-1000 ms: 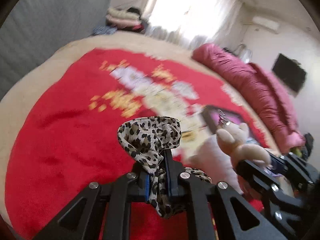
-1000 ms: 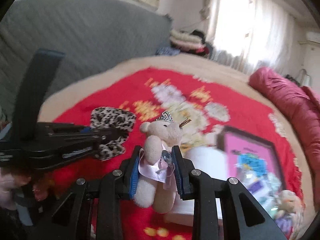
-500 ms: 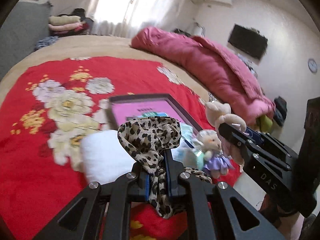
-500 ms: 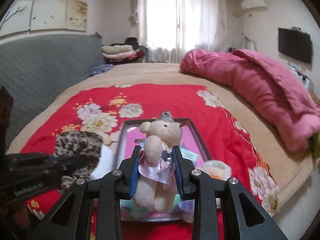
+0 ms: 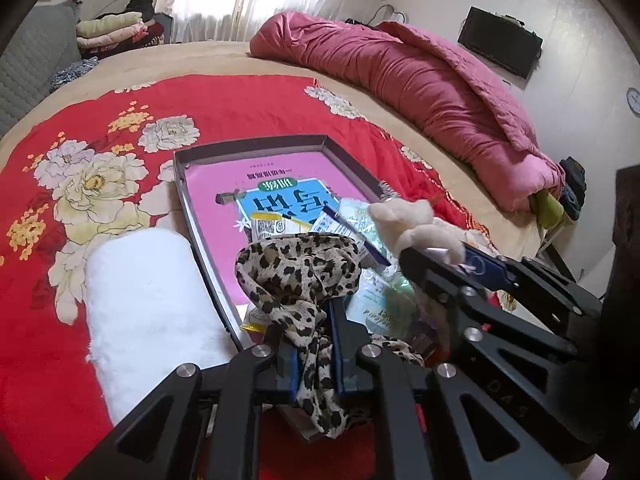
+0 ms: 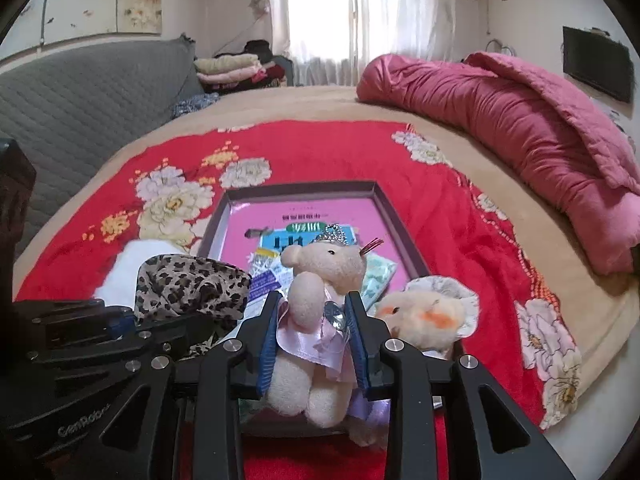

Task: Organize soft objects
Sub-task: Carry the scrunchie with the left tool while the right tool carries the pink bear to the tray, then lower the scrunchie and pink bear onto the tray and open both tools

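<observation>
Left tongs clamp leopard scarf; right tongs, jaws just eased wider, grip crowned bear. "GenRobot" lettering at 8 o'clock, right view.

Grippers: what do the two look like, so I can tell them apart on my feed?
Both look alike: matte black angular frames with triangular cut-outs, silver round bolt heads at the joints, and blue pads lining the fingers. The left gripper carries faint embossed lettering on its side, seen from the right wrist view. The right gripper has similar raised letters. No cables or sleeves show.

Bright backlit window, fisheye-warped edges
</observation>
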Demonstrator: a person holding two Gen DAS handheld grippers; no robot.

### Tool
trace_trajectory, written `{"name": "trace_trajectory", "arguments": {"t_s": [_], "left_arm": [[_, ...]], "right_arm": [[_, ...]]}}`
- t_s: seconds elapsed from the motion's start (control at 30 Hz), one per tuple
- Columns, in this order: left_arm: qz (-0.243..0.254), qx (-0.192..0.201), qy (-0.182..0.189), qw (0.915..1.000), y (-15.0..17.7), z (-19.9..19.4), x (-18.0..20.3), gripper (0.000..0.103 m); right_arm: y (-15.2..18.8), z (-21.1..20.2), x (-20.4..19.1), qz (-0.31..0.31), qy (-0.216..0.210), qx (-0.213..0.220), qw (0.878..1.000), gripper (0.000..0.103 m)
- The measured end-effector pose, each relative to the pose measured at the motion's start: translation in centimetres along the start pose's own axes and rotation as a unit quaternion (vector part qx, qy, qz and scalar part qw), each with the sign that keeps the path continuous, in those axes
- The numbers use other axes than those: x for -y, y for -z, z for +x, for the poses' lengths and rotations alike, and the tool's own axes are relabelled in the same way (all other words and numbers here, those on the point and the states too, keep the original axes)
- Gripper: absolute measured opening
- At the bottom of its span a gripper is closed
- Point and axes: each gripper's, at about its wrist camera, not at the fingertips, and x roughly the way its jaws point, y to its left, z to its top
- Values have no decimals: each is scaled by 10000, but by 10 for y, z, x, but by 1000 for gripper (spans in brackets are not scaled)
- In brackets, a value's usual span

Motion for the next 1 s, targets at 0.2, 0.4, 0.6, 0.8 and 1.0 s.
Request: {"name": "trace_trajectory", "arguments": {"t_s": [0.2, 0.4, 0.6, 0.8, 1.0], "left_arm": [[-47, -54, 42, 10000, 1, 6, -4, 13], [-82, -62, 64, 9999, 0, 8, -5, 13], [-160, -62, 54, 9998, 0, 7, -9, 22], [-211, -30, 69, 9997, -2, 4, -9, 35], [-159, 36, 68, 9998, -3, -2, -6, 55]], "right_arm": [[3, 10, 2, 35, -7, -34, 10000, 39], [3, 8, 4, 128, 20, 67, 9999, 50], [1, -15, 15, 351, 103, 485, 9982, 69], [-1, -38, 26, 517, 289, 749, 9954, 72], [1, -45, 33, 706, 418, 716, 9941, 73]]}}
